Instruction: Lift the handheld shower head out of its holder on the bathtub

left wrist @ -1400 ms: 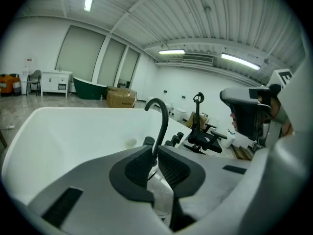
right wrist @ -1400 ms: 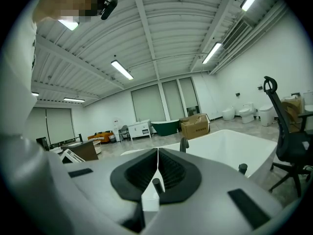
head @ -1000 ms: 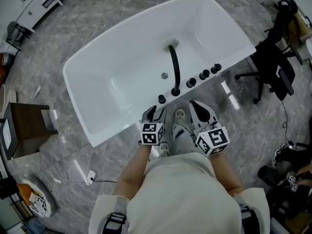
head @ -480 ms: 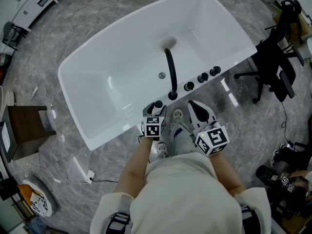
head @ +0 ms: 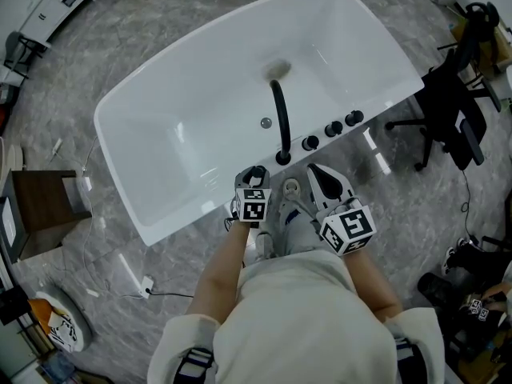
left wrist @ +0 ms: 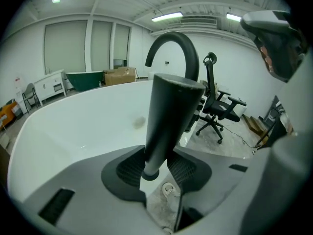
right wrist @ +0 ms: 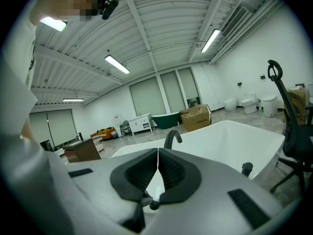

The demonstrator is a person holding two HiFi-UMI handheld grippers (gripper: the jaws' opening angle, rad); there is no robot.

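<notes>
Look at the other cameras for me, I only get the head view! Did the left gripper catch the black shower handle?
Observer: Yes. In the left gripper view the shower head stands upright between the left gripper pads. The jaws have just been closing and look pressed on its narrow lower end.
Operator: Is the other one holding something too?
Observer: No. The right gripper has its jaws shut together, with nothing between them.
Operator: What's behind the tub?
Observer: A cardboard box sits on the floor beyond the bathtub.
</notes>
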